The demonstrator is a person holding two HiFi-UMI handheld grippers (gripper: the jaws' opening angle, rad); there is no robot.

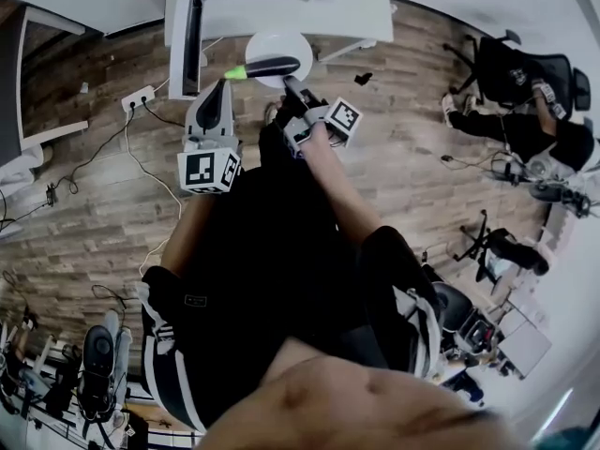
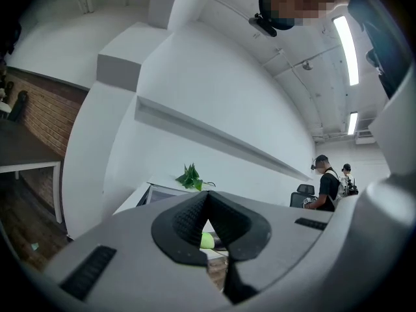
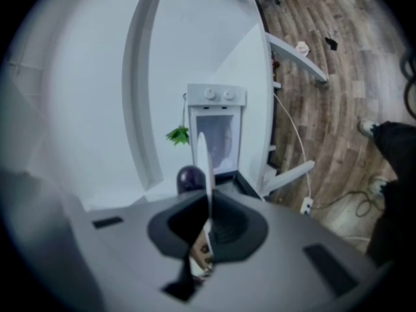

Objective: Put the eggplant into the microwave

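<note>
Jaws of the right gripper (image 3: 208,203) clamp the plate (image 3: 202,158) bearing the eggplant (image 1: 272,66), the open microwave (image 3: 218,132) at its 12 o'clock. Those of the left gripper (image 2: 207,203) are together, empty.

Glossy dark skin covers the eggplant (image 1: 277,66); the plate (image 1: 272,45) is smooth white. Matt wood planks make the floor (image 1: 412,157). The left gripper (image 2: 207,197) is matt grey plastic, its pads (image 2: 187,221) ribbed black.

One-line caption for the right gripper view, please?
Right hand-held gripper grips plate edge-on, eggplant on it, microwave ahead.
</note>
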